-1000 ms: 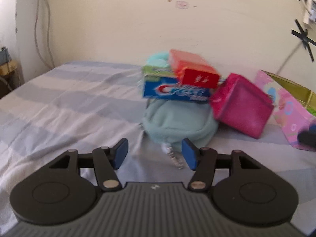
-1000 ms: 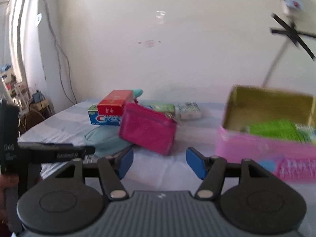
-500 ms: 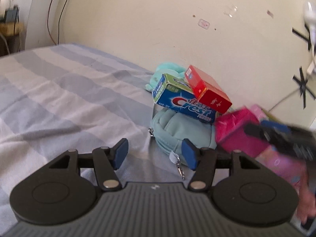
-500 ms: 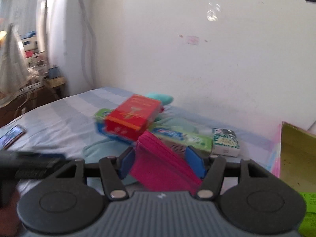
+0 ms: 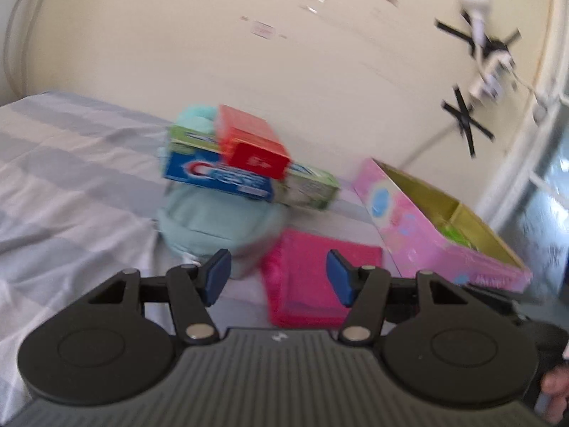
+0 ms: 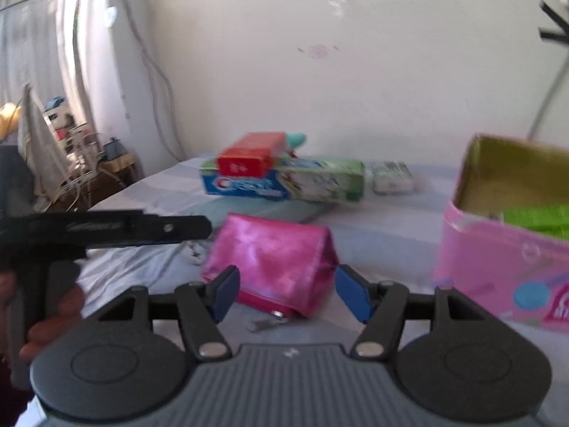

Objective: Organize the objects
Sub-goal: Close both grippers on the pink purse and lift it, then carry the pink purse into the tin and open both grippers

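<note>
On the striped bedsheet [image 5: 71, 178], the shiny magenta zip pouch [image 6: 274, 259], upright a second ago, is now lying flat just left of the pink cardboard box [image 6: 498, 249], as the right gripper [image 6: 284, 290], jaws apart and empty, is lining up over it.

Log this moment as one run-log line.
left gripper: open, empty | right gripper: open, around magenta pouch, no grip seen | pink box: open | stage: reaching for pouch

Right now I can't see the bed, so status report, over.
Both grippers open, nothing held. Right gripper frames the magenta pouch, lying flat beside the pink box. Nothing blocking.
</note>
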### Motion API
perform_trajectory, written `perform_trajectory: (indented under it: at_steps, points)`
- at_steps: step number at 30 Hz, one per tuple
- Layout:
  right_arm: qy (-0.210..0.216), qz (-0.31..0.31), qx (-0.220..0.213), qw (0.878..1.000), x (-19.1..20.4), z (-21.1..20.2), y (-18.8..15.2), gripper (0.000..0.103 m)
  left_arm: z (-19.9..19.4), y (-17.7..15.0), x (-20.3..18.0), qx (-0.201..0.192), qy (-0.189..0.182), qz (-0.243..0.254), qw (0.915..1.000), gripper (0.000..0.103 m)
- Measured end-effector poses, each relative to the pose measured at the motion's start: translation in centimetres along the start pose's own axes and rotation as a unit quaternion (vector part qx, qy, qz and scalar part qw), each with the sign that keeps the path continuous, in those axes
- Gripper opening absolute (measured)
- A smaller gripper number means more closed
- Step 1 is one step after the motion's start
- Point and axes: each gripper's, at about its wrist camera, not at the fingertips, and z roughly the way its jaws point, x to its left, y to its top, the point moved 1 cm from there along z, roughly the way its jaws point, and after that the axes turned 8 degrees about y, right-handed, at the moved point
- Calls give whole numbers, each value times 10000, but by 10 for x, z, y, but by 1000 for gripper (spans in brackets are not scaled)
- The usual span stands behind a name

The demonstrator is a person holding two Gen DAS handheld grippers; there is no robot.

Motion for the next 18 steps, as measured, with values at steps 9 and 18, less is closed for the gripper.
perform_trajectory:
  at_steps: [9, 18]
  points:
    - [237, 238, 284, 9990, -10, 29, -4, 31, 39, -5, -11, 731, -259, 30, 9970, 50]
    - [-319, -164, -866, 9956, -9, -45, 2, 27, 0, 14, -70, 144, -626, 551, 9964, 46]
